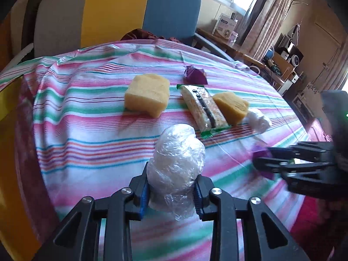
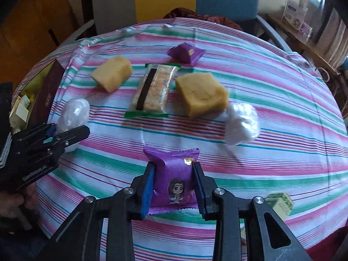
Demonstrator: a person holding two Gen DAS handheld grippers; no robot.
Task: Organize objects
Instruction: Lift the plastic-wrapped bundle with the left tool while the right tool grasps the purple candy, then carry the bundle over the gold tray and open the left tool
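My left gripper is shut on a clear plastic-wrapped white bundle, seen also in the right wrist view. My right gripper is shut on a purple snack packet just above the striped cloth; it shows at the right of the left wrist view. On the cloth lie two yellow sponge cakes, a green-edged cereal bar, a second purple packet and a second white wrapped bundle.
The table wears a pink, green and white striped cloth. An open brown box stands at the left edge. A small green packet lies front right. A grey, yellow and blue chair stands behind.
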